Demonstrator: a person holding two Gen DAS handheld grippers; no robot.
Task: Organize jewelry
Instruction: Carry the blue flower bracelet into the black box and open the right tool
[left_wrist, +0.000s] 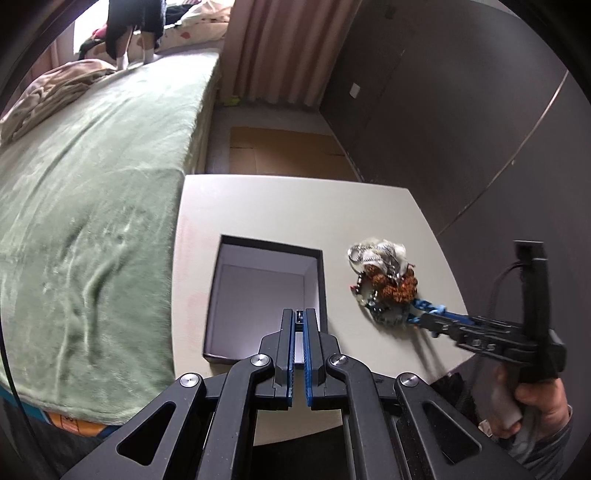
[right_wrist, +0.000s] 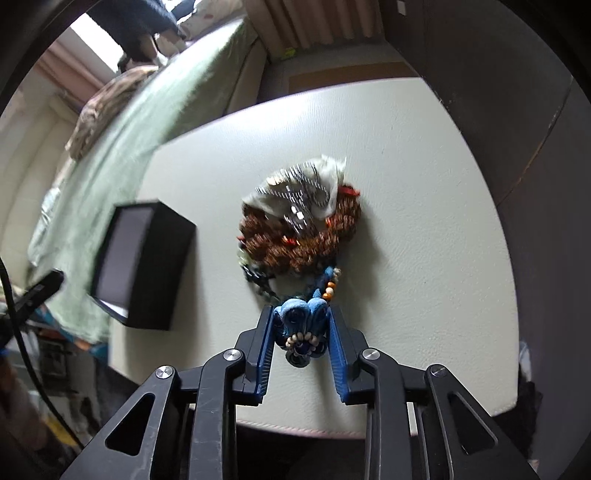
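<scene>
The right gripper (right_wrist: 300, 314) is seen closed on a blue beaded piece (right_wrist: 303, 321) at the near end of the jewelry pile (right_wrist: 299, 229); both blue pads are pressed against its sides. No earlier state can be judged from these views. The pile, made up of a brown beaded strand, silver chain and a pale cloth, is heaped on the white table (right_wrist: 424, 221), to the right of the box (left_wrist: 258, 288). The box, black outside and white inside, is set open on the table near the edge by the green bed (left_wrist: 92, 221). The left gripper (left_wrist: 299, 317) is held above the box's near edge with its jaws shut; a small dark item seems to be pinched at the tips, though it cannot be identified.
</scene>
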